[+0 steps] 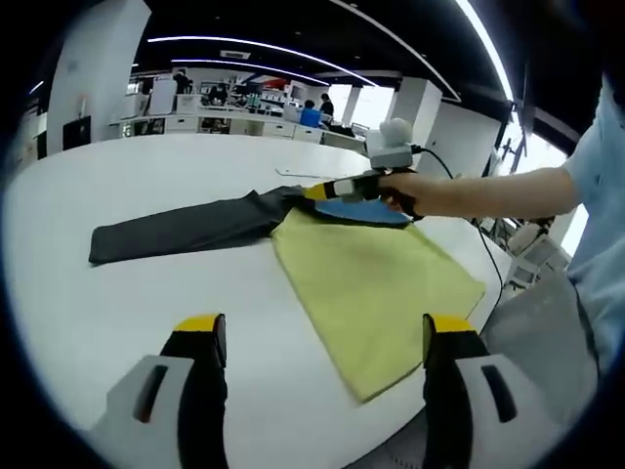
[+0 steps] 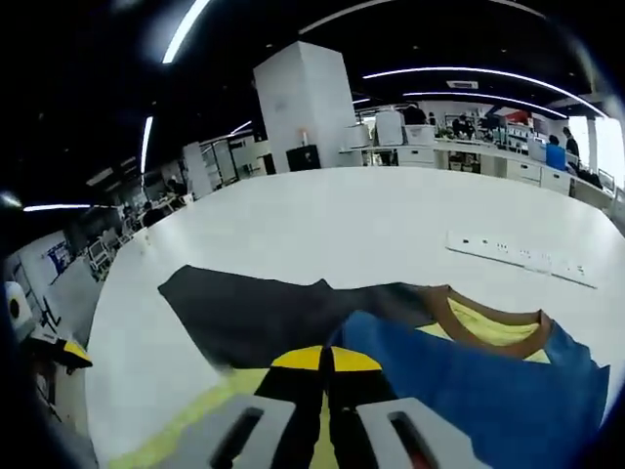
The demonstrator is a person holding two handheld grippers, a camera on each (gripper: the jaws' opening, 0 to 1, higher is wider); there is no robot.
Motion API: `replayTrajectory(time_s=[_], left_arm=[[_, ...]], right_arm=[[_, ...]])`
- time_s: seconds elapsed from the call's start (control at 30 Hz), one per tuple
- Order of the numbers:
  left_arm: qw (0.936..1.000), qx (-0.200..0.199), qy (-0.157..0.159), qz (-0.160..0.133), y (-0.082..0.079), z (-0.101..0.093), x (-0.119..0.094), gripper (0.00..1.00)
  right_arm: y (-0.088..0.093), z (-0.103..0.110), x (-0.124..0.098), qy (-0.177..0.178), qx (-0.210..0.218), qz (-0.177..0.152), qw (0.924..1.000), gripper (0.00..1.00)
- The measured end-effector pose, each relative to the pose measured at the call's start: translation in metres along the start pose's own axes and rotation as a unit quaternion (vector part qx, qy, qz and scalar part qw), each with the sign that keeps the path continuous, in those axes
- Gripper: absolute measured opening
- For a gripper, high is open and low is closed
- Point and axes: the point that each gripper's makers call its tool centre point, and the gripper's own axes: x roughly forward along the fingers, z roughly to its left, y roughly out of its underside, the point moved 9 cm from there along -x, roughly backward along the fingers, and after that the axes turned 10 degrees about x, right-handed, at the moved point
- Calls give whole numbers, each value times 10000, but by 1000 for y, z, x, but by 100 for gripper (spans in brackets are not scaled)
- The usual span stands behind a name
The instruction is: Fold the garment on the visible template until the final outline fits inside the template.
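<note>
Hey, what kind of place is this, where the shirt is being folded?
Likely an open-plan office: a big white table, rows of desks behind it, and strip ceiling lights.

Part-folded yellow, blue and dark-sleeved garment point(image 1: 376, 278) lies flat on the white table point(image 1: 117, 303).

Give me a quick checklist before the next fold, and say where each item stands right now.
1. Right gripper closed on the garment: ok; its jaws meet in the right gripper view.
2. Left gripper free: ok, open above the table.
3. Garment within the yellow template: not ok, the dark part reaches past it.
4. Garment fully visible: ok.
5. Fabric flat under the fold: cannot tell.
</note>
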Motion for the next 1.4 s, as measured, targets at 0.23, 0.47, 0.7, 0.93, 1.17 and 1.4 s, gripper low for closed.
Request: replayTrajectory(time_s=[0.23, 0.47, 0.7, 0.93, 1.17, 1.4], left_arm=[[10000, -14, 24, 14, 2, -1, 1, 80], [10000, -18, 37, -52, -2, 4, 3, 80], [9999, -5, 51, -113, -7, 10, 6, 80], [10000, 40, 26, -81, -9, 21, 10, 78], [9999, -92, -60, -50, -8, 45, 22, 77], [9989, -275, -381, -54, -9, 75, 27, 73]], right_arm=[[1, -5, -8, -72, -165, -292, 9994, 30], [5, -18, -24, -128, -420, -429, 9981, 66], [7, -34, -37, -76, -366, -547, 9978, 93], [11, -45, -43, 10, -382, -465, 9982, 100], [14, -57, -55, 51, -439, -382, 9983, 100], [20, -70, -77, 93, -323, -413, 9986, 100]])
